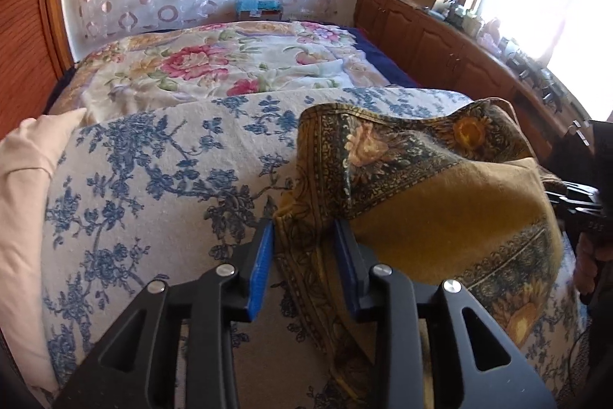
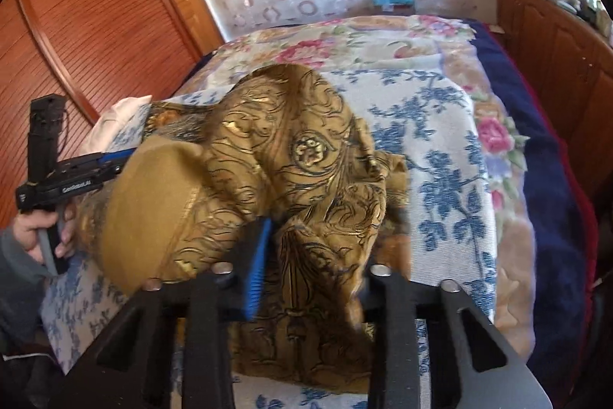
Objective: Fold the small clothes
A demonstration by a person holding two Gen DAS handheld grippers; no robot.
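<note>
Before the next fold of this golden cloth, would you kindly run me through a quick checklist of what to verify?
1. Left hand-held gripper has cloth between its pads: ok, an edge of the golden cloth sits there.
2. Right hand-held gripper has cloth between its pads: ok, though its right pad is hidden.
3. Cloth lifted off the blue-flowered cover: ok, it bulges up between both grips.
4. Cloth spread flat for folding: not ok, bunched.
5. Landing spot free: ok, open cover beyond the cloth.

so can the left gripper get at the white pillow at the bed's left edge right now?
Probably not yet: the left gripper is closed on the mustard cloth. The path across the blue-flowered cover to the pillow looks clear once it lets go.
</note>
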